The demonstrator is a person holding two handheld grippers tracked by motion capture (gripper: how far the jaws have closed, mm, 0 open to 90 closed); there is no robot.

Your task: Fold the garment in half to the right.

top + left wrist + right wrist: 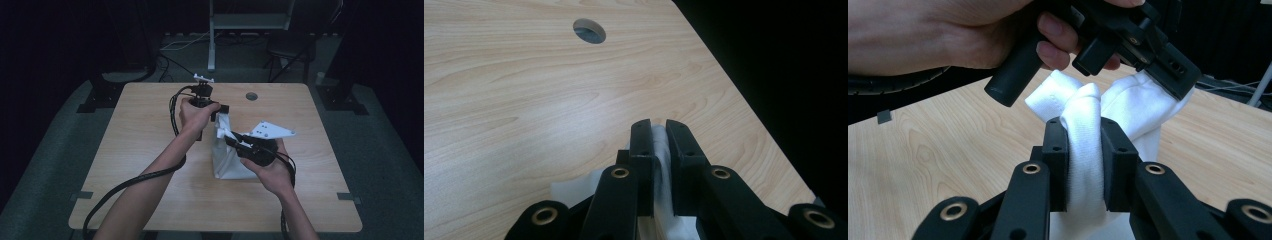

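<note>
Both grippers, left [220, 111] and right [231, 138], clamp apparently one white cloth [227, 162].

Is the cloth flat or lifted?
Lifted: both grippers, left and right, pinch the cloth's top edge; its lower part rests on the table.

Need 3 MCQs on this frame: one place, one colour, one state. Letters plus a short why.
1. Where is the round hole in the light wooden table?
A near the far edge
B near the person's edge
C at the left edge

2. What colour is the soft cloth?
A red
B white
C blue

3. How is the right gripper?
A open above the table
B shut on nothing
C shut on the cloth

Key:
1 A: the high view shows it by the far edge.
2 B: white in all views.
3 C: its black jaws pinch a fold; the left gripper grips too.
</note>
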